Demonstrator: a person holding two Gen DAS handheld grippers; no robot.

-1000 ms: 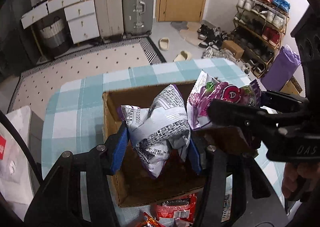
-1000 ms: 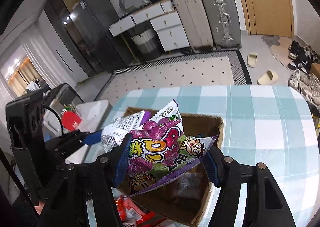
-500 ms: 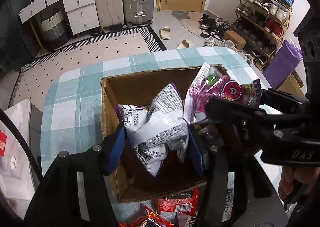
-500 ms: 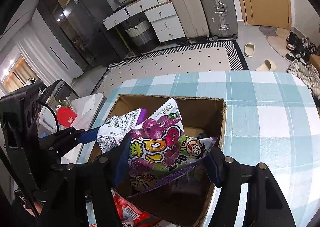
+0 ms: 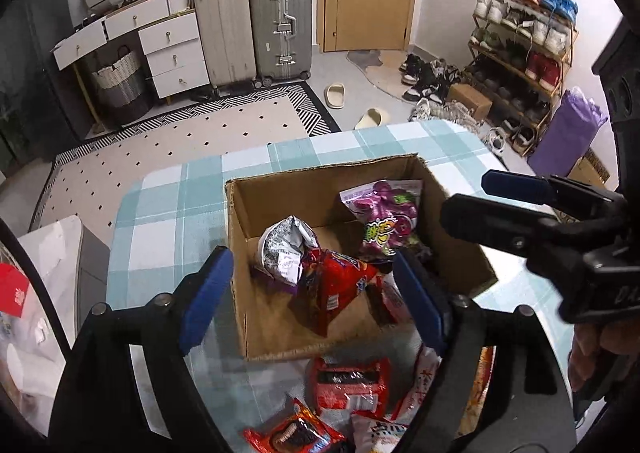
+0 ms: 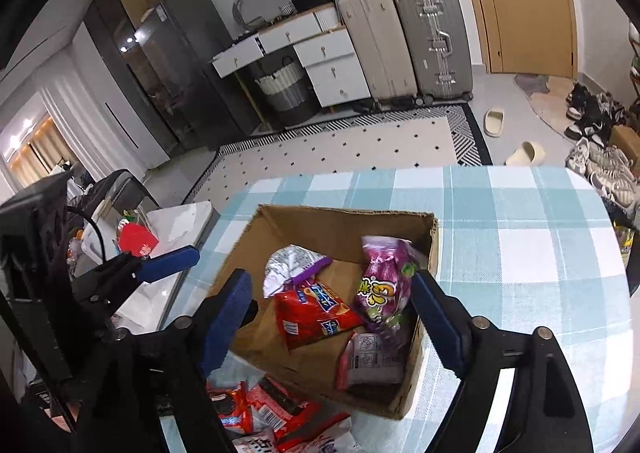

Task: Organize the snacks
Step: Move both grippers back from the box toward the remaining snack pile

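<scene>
An open cardboard box [image 5: 236, 253] [image 6: 424, 369] stands on the checked tablecloth. Inside lie a silver-and-purple bag [image 5: 284, 249] [image 6: 292, 265], a purple grape-candy bag [image 5: 384, 217] [image 6: 384, 285], a red bag [image 5: 336, 285] [image 6: 312, 313] and a pale packet [image 6: 368, 357]. My left gripper [image 5: 310, 301] is open and empty above the box's near side; it shows at the left in the right wrist view [image 6: 168, 261]. My right gripper [image 6: 332, 325] is open and empty over the box; it shows at the right in the left wrist view [image 5: 504, 197].
Several red snack packs [image 5: 348, 381] [image 6: 260, 413] lie on the table [image 6: 520, 237] in front of the box. A white side table [image 6: 176, 221] stands left of it. Beyond are a rug, suitcases [image 5: 280, 25], drawers and a shoe rack [image 5: 520, 53].
Both grippers have opened and let go of their bags. The silver-and-purple bag and the purple candy bag now lie inside the box. Both grippers have pulled back and up.
</scene>
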